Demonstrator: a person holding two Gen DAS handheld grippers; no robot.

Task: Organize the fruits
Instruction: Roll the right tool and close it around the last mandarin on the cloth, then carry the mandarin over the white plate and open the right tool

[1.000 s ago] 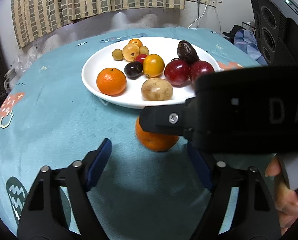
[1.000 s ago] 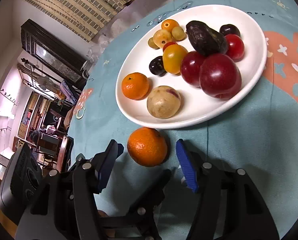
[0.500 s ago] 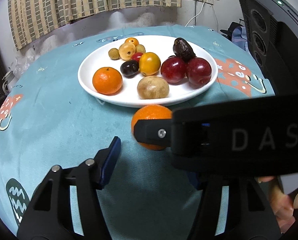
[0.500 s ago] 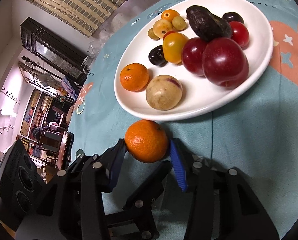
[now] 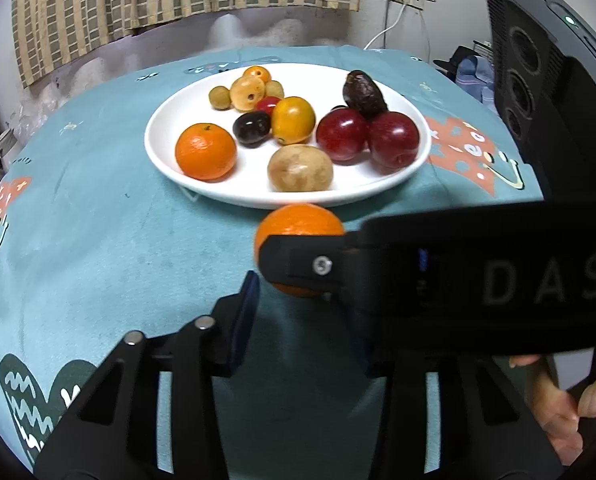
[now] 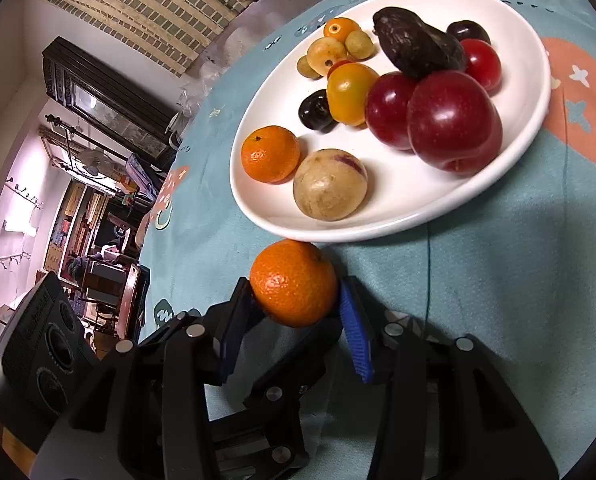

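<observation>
A loose tangerine (image 6: 294,284) sits just in front of the white plate (image 6: 398,200) on the teal cloth. My right gripper (image 6: 294,290) is shut on it, a blue pad pressed to each side. In the left wrist view the right gripper's black finger (image 5: 322,266) crosses the tangerine (image 5: 298,222) and hides its lower half. My left gripper (image 5: 302,320) sits nearer the camera with its jaws closing; I see only cloth between them. Its right finger is hidden behind the right gripper's body.
The plate (image 5: 250,186) holds another tangerine (image 5: 206,152), a tan round fruit (image 5: 300,168), two red plums (image 5: 342,134), a dark wrinkled fruit (image 5: 364,90) and several small fruits. A person's hand (image 5: 558,400) shows at lower right. Teal cloth (image 5: 98,240) lies bare on the left.
The right gripper's jaws have come together onto the tangerine. The left gripper's jaws have drawn closer to each other. The right gripper's body now covers more of the left view.
</observation>
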